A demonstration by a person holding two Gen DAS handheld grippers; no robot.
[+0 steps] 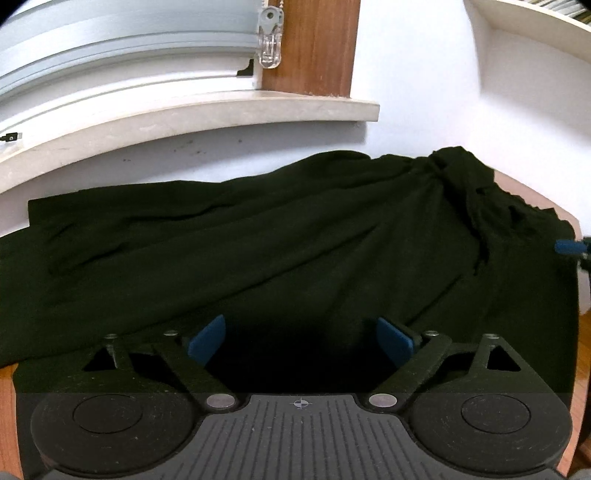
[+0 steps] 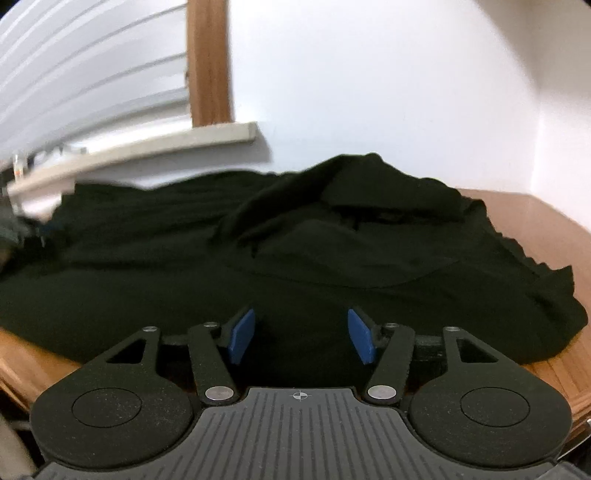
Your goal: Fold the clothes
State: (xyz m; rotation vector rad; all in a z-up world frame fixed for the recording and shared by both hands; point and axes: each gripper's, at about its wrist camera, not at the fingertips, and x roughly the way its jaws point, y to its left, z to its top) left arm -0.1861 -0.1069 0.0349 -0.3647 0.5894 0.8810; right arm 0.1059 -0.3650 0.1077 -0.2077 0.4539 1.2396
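A dark, almost black garment (image 1: 295,240) lies spread and wrinkled across a wooden table (image 1: 6,413). It bunches into folds at the far right. In the right wrist view the same garment (image 2: 332,258) shows a collar-like fold (image 2: 369,206) at the back. My left gripper (image 1: 301,341) hovers over the cloth's near edge, jaws wide apart, blue pads (image 1: 207,339) clear of the fabric. My right gripper (image 2: 302,338) is also open above the near hem, nothing pinched between its pads (image 2: 242,336). A blue tip, probably of the right gripper, shows at the left view's right edge.
A pale stone window sill (image 1: 184,118) juts out above the table's back edge, with a wooden frame (image 1: 314,48) and a clear blind clip (image 1: 269,37). A white shelf (image 1: 535,22) sits upper right. Bare table wood (image 2: 535,221) shows right of the garment.
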